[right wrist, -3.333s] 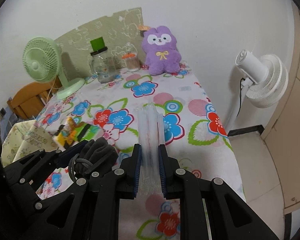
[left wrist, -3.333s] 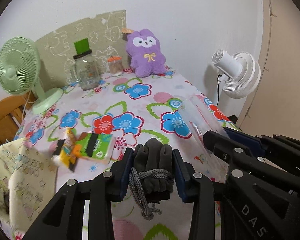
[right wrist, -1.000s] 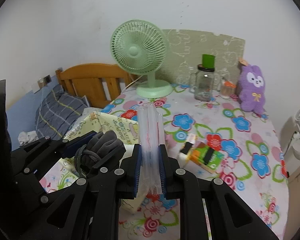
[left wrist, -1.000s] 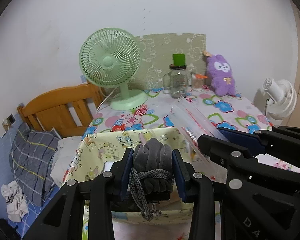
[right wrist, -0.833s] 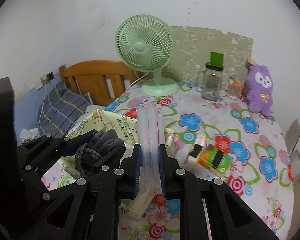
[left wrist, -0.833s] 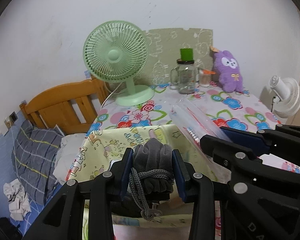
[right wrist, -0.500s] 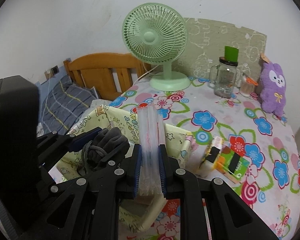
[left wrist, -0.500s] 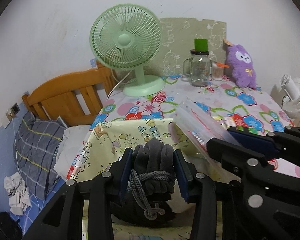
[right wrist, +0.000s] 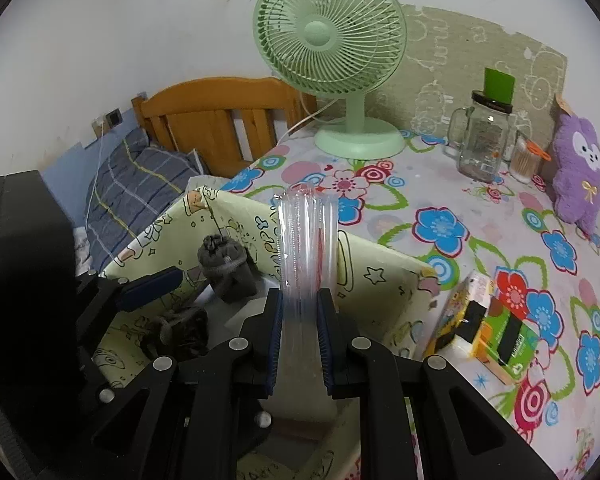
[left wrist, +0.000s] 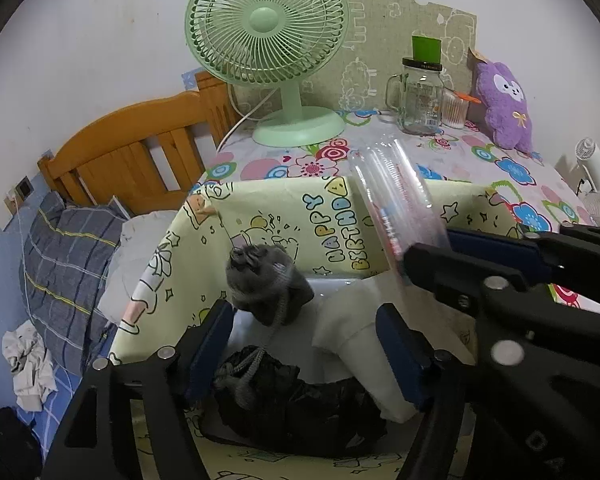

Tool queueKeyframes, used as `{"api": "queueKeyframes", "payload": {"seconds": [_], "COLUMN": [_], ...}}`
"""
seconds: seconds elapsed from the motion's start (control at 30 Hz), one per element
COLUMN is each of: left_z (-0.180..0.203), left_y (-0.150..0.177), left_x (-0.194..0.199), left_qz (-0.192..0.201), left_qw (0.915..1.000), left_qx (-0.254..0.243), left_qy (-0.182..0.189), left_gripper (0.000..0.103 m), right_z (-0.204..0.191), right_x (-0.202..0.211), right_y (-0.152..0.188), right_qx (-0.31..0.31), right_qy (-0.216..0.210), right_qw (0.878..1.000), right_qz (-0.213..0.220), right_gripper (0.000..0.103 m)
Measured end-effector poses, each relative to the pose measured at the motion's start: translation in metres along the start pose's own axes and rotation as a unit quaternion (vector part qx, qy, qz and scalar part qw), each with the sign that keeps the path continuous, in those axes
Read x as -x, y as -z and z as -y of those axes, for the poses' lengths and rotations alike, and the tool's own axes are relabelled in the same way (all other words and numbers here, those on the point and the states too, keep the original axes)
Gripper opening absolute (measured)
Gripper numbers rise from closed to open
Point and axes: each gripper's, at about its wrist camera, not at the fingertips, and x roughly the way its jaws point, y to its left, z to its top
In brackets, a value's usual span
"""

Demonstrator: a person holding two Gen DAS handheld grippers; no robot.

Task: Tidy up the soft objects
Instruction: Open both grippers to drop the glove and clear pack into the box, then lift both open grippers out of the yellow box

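Observation:
A grey fleece bundle [left wrist: 264, 284] tied with a cord hangs loose over the yellow cartoon-print box [left wrist: 332, 216], just beyond my left gripper [left wrist: 304, 344]. That gripper's jaws are opening and its blue pads stand clear of the bundle on both sides. A black soft item [left wrist: 300, 408] and a white one [left wrist: 352, 320] lie inside the box. My right gripper [right wrist: 300, 320] is shut on a stack of clear plastic bags [right wrist: 306, 240] above the box's near wall [right wrist: 380, 280]. The right wrist view shows the bundle [right wrist: 228, 268] beside the left gripper's pad [right wrist: 152, 284].
On the flowered tablecloth [right wrist: 440, 208] stand a green fan [right wrist: 332, 40], a glass jar [right wrist: 484, 144] and a purple plush [right wrist: 578, 172]. Snack packs [right wrist: 492, 320] lie right of the box. A wooden headboard [left wrist: 132, 152] and checked pillow [left wrist: 60, 264] are on the left.
The left jaws have spread and let go of the grey bundle, which now sits ahead of the pads over the box. Both grippers came lower and closer to the box.

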Motion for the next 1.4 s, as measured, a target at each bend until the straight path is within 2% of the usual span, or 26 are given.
{"api": "queueKeyframes", "payload": {"seconds": [0.13,0.2,0.27,0.33,0.4,0.47,0.7,0.87,1.4], "left_z": [0.000,0.000,0.002,0.003,0.005,0.008,0.020,0.029,0.079], "left_y": [0.000,0.000,0.000,0.001,0.001,0.001,0.004,0.004,0.006], "left_x": [0.000,0.002,0.005,0.009,0.014,0.020,0.045,0.060,0.104], "left_qz": [0.001,0.003,0.006,0.008,0.013,0.020,0.045,0.061,0.103], "left_qw": [1.0000,1.0000,1.0000,1.0000,0.9999,0.9998,0.9989,0.9980,0.9936], "left_qx": [0.002,0.003,0.002,0.002,0.001,-0.002,-0.012,-0.016,-0.041], "left_qy": [0.001,0.000,0.000,0.002,0.002,0.001,-0.004,-0.003,0.024], "left_gripper": [0.079,0.081,0.082,0.083,0.084,0.085,0.091,0.094,0.100], "right_z": [-0.002,-0.001,0.000,0.001,0.003,0.004,0.007,0.012,0.040], "right_x": [-0.004,-0.004,-0.003,0.001,0.007,0.013,0.040,0.058,0.125], "right_y": [0.000,0.000,0.002,0.002,0.004,0.005,0.010,0.014,0.040], "right_qx": [0.015,0.017,0.017,0.017,0.014,0.013,0.007,-0.001,-0.031], "right_qy": [0.000,0.001,-0.004,-0.001,0.005,0.001,0.009,0.014,0.074], "right_qw": [1.000,1.000,1.000,1.000,1.000,1.000,0.999,0.999,0.992], "right_qz": [-0.005,-0.010,-0.009,-0.005,0.003,0.010,0.035,0.050,0.094], "right_gripper": [0.024,0.037,0.040,0.047,0.060,0.065,0.077,0.079,0.096]}}
